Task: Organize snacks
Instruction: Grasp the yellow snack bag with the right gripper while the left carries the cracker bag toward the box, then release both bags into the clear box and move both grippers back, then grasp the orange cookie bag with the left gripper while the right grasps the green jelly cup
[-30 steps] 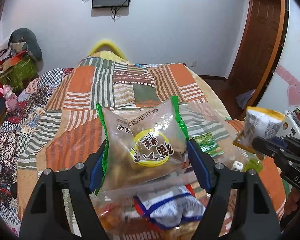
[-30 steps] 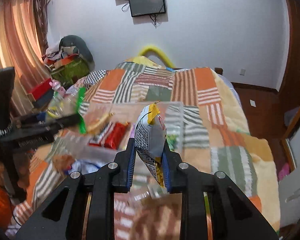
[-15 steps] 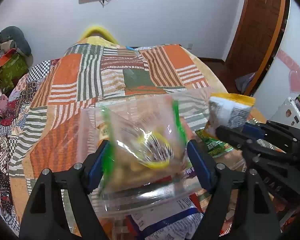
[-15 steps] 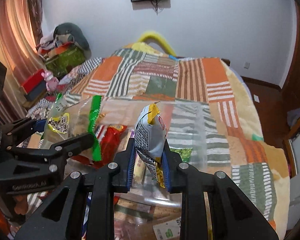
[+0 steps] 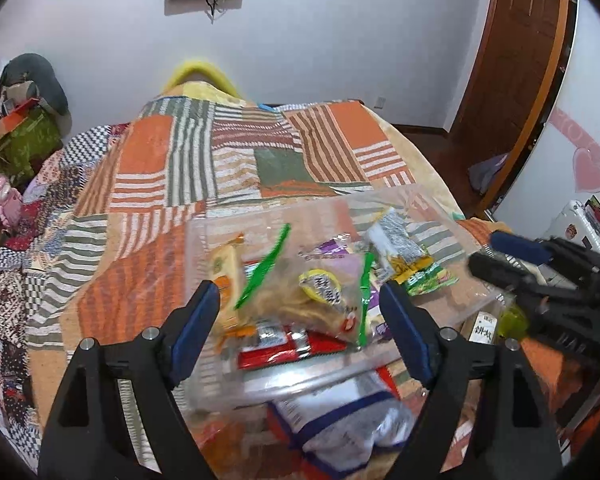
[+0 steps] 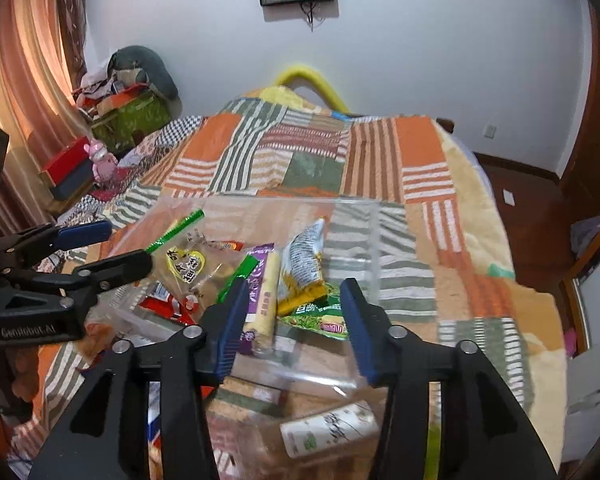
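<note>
Your left gripper and right gripper have just been opening; both snack bags lie loose below your fingers.

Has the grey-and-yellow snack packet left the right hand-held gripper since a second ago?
Yes. The jaws just opened; the packet dropped into the clear bin.

A clear plastic bin is seen on the patchwork bed. Inside it lie a clear green-edged snack bag with a yellow label, a grey-and-yellow chip bag, a pale wafer roll, red wrappers and a green packet, loosely piled.
</note>
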`<state>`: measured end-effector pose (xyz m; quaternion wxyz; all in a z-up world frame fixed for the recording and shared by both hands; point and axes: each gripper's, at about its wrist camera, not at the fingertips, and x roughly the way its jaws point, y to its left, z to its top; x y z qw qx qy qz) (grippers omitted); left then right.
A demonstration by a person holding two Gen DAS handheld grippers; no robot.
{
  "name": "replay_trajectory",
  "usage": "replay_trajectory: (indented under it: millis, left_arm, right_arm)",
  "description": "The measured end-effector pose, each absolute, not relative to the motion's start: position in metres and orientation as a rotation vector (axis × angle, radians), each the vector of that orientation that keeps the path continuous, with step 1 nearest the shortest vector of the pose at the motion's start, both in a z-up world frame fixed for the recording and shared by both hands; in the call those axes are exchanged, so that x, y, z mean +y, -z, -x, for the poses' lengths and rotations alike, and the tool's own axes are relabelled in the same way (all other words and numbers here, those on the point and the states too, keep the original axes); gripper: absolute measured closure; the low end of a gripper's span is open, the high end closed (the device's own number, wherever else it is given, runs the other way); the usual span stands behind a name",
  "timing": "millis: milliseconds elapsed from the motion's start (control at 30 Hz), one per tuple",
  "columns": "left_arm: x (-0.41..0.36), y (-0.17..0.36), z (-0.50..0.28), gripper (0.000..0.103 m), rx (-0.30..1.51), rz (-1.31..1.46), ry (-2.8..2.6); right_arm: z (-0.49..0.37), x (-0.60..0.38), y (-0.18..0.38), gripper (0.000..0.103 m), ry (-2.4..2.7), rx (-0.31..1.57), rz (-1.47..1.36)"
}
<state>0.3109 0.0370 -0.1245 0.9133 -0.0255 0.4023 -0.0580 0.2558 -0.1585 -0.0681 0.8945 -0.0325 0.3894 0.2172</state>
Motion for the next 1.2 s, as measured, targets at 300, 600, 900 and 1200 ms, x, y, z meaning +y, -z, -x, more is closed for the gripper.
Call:
replay_trajectory:
  millis: [300,600,900,1200]
  left_arm:
    - [0.057,0.12,-0.273,0.012,0.835,0.016,0.083]
    - [0.093,0.17,-0.246,0.01,0.948,0.06,0.011]
    - [0.113,0.219,-0.242,0.003,1.03,0.107,-0.024]
    - [0.104,0.229,-0.254,0.002,1.033,0.129,0.004]
  right_arm:
    - [-0.234,-0.196,0.057,0.047,-0.4,0.781,0.081]
    - [-0.221,-0.226,0.078,0.038,-0.336,0.852,0.098]
    - [-0.223,-0.241,0.114,0.034,-0.295,0.96,0.089]
    - [-0.223,-0.246,0.139,0.035,-0.312,1.04,0.049]
